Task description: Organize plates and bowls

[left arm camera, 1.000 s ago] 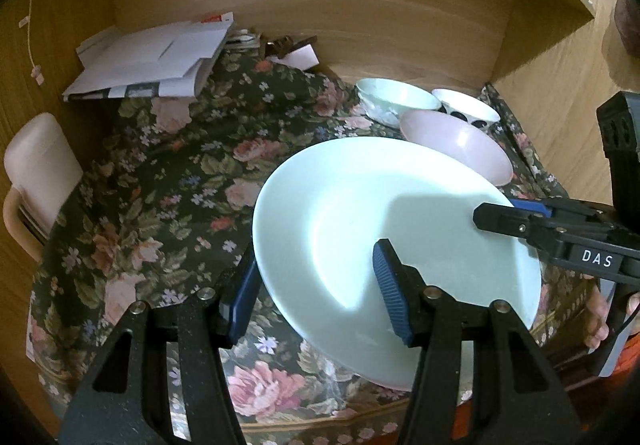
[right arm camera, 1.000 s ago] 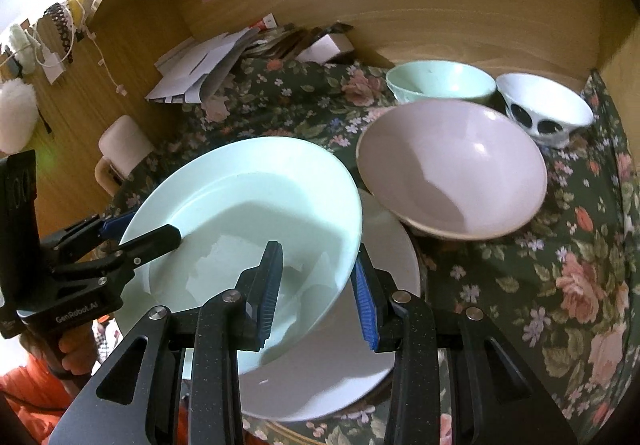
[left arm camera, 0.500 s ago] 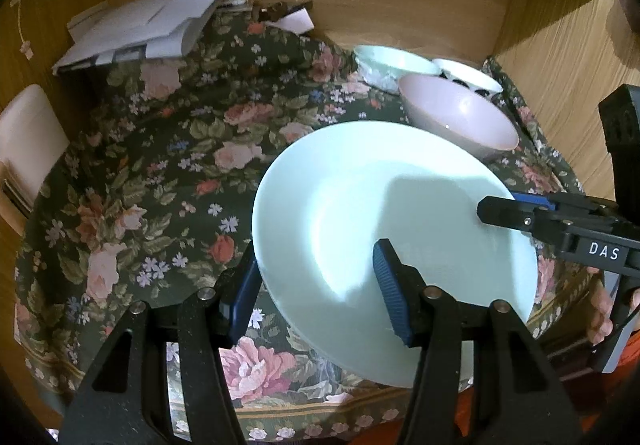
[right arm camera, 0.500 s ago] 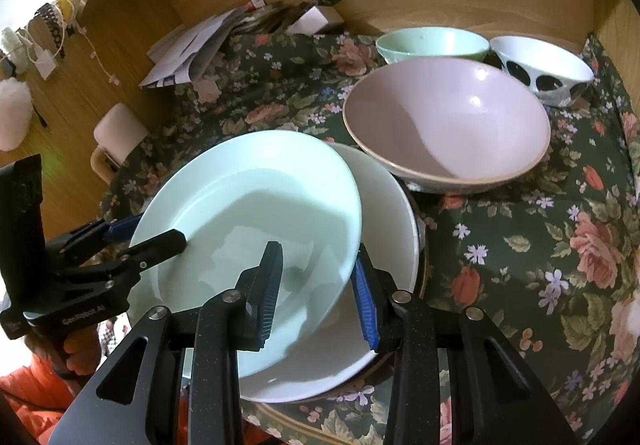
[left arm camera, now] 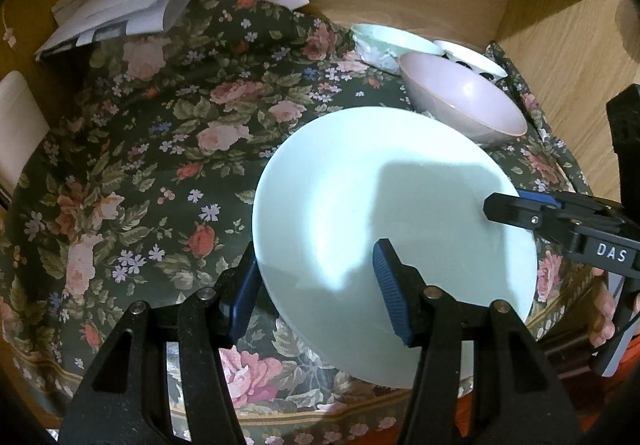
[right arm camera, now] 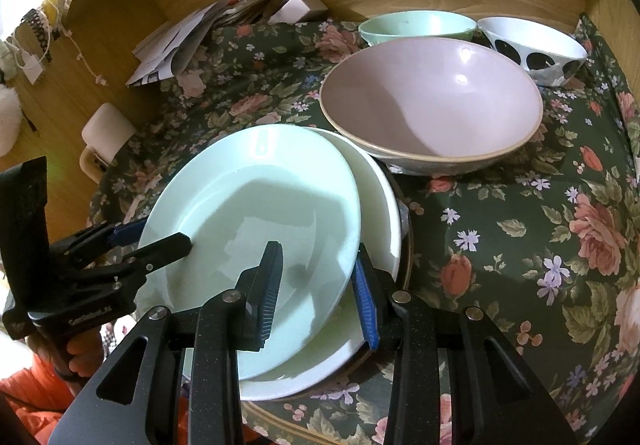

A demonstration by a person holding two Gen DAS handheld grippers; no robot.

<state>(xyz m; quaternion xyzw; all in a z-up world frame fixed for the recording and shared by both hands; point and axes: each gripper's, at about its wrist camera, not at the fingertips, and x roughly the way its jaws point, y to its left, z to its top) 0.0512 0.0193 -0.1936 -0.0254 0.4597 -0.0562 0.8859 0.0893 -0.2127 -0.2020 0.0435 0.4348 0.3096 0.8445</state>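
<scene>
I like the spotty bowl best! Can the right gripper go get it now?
Probably not yet. The right gripper is shut on the pale green plate, which the left gripper holds too. The spotty bowl also sits behind the big pink bowl.

The left gripper [left arm camera: 316,295], a black two-finger clamp with ribbed blue pads, points steeply down, its jaws standing partly apart with one finger above and one finger below the rim of the pale mint-green round plate [left arm camera: 400,229] it holds. In the right wrist view it reaches in from the left, and the bare fingers of the left hand [right arm camera: 80,359] wrap its black handle beside an orange sleeve [right arm camera: 28,393]. The right gripper [right arm camera: 316,293], of the same black and blue build, also tilts downward, its jaws narrowly set and clamped on the plate's opposite rim. Fingertips of the right hand [left arm camera: 604,319] show behind its handle.
</scene>
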